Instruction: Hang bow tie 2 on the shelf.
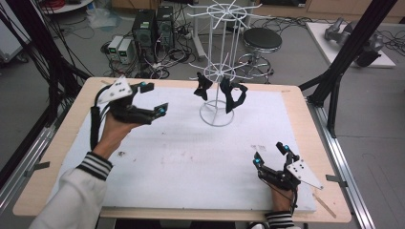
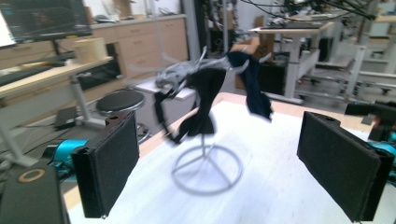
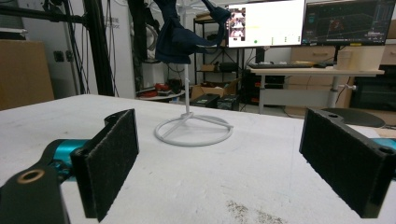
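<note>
Trouble, as I judged it from where I stood, lay in the rack (image 1: 218, 62) itself: a slim white wire stand on a ring base, light enough that a sideways tug from a gripper could tip it or slide it across the white table (image 1: 191, 162). The two dark cloths hung from its lower hooks, one cloth (image 1: 203, 86) to the left of the pole and the other cloth (image 1: 233, 96) to the right. If either were pulled level instead of lifted off its hook, the fabric might snag and drag the stand over.

The left gripper (image 1: 155, 99) was held up over the far left part of the table, jaws spread wide with nothing between them, and faced across toward the rack. In its own view the cloths (image 2: 201, 100) hung straight ahead between the pads, though blurred. The right gripper (image 1: 272, 155) rested low near the front right edge, well apart from the rack, jaws likewise spread and empty.

Each cloth hung limp with its long axis roughly upright, top caught on a hook and loose end pointing down toward the ring base (image 3: 194, 129). The left cloth was clear of the table; whether the right one touched the base I could not tell.
</note>
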